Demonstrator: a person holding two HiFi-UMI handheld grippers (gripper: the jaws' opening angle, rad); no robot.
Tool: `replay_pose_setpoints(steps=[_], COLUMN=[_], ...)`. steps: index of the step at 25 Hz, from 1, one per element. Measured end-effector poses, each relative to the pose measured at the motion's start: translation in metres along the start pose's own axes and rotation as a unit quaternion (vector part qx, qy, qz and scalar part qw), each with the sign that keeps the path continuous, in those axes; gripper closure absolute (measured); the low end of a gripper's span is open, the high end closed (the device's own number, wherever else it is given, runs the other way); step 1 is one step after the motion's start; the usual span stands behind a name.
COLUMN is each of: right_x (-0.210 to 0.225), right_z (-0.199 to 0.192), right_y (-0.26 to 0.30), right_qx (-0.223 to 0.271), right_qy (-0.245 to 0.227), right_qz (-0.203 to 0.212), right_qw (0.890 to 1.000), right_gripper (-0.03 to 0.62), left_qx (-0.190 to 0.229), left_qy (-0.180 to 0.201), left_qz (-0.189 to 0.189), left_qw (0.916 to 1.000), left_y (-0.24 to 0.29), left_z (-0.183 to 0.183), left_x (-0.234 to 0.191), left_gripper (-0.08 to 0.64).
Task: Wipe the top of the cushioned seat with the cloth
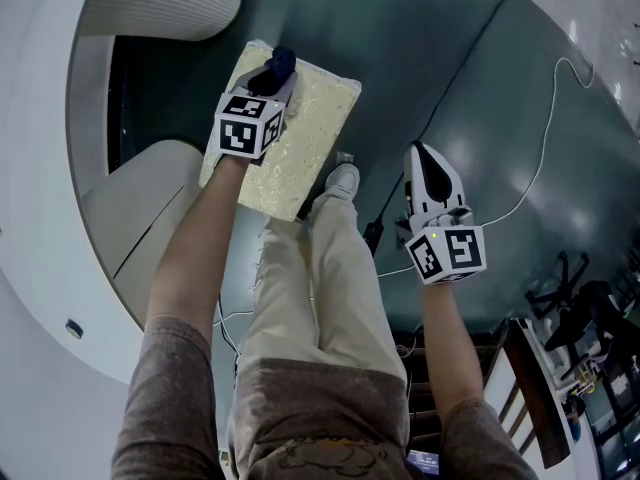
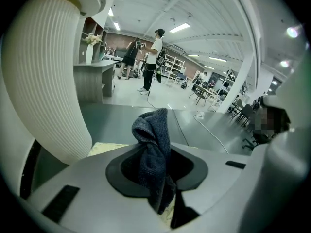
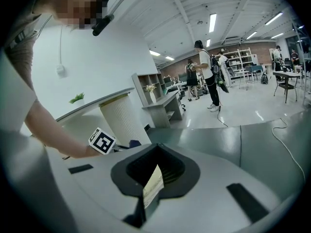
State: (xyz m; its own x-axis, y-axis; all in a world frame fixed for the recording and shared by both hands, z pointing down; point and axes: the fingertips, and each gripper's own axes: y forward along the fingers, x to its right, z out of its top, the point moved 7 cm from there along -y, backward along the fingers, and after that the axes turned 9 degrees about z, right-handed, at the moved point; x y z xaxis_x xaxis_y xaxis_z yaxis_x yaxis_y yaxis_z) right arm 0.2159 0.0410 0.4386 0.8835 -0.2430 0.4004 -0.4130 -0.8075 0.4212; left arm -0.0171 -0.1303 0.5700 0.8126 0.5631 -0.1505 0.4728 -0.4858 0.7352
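Head view, looking steeply down.

- Grippers: 2. Marker cubes: 2, one on each.
- The left gripper [image 1: 272,78] is held out over the far left part of one pale yellow rectangular cushioned seat [image 1: 322,118]. Its marker cube [image 1: 245,128] is above the seat's left edge.
- Cloths: 1. A dark blue-grey knitted cloth [image 1: 283,62] is at the left gripper's tip, over the seat top. I cannot tell whether the cloth presses on the cushion.
- In the left gripper view the jaws are clamped on the cloth [image 2: 154,154]. A bunched end stands up beyond them and the rest hangs down between them. A sliver of the yellow seat [image 2: 103,148] shows just past the gripper body.
- The right gripper [image 1: 420,154] is well apart from the seat, off to the right over the glossy grey-green floor [image 1: 490,78]. Its marker cube [image 1: 450,253] faces the camera.
- In the right gripper view the jaws are drawn together with nothing held between them.
- The seat stands on the floor, beside one white ribbed column [image 2: 43,81].
- Legs in beige trousers [image 1: 320,278] end in one visible white shoe [image 1: 343,179], just beside the seat's near right corner.
- Cables on the floor: 2, namely one thin white cable [image 1: 545,138] and one black cable [image 1: 385,213].
- Standing people far off in the left gripper view: 2 [image 2: 156,57] [image 2: 130,53].
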Motion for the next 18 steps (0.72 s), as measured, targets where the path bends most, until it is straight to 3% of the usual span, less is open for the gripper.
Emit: replay_pose_setpoints(steps=[11, 18], right_x=[-0.001, 0.002], right_z=[-0.004, -0.003], right_y=[-0.008, -0.02], right_qx=[0.012, 0.012], right_qy=[0.003, 0.006], right_qz=[-0.006, -0.019], right_qw=[1.0, 1.0], right_gripper=[0.586, 0.586], left_qx=[-0.004, -0.018], left_qy=[0.017, 0.029], left_qz=[-0.058, -0.119], left_qw=[0.9981, 0.9923], left_y=[0.01, 0.015], left_z=[-0.007, -0.014], left_x=[0.066, 0.119], left_gripper=[0.46, 0.46])
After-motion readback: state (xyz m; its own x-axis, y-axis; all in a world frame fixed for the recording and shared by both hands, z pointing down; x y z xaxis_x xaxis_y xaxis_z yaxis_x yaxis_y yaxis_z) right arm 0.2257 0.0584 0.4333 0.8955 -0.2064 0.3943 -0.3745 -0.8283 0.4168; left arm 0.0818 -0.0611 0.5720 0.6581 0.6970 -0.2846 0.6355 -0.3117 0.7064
